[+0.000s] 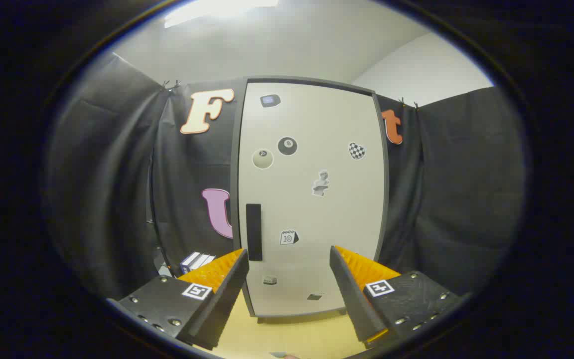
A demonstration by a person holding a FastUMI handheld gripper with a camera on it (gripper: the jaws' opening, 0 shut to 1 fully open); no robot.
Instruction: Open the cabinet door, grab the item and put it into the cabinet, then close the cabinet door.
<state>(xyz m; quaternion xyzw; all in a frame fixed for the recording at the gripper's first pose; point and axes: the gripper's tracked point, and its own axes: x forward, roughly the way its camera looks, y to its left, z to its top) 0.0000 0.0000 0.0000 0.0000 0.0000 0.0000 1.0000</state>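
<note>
A tall cabinet (312, 199) stands straight ahead, beyond my fingers, with its pale door shut and covered in several stickers. A dark vertical handle (253, 232) sits on the door's left side, just above my left fingertip. My gripper (289, 259) is open and holds nothing, and the lower part of the door shows between its two fingers. A small white and blue box (196, 261) lies low to the left of the cabinet, partly hidden behind my left finger.
Black cloth walls close in on both sides of the cabinet. A light wooden surface (292, 336) runs under the fingers up to the cabinet's base. White wall and ceiling show above.
</note>
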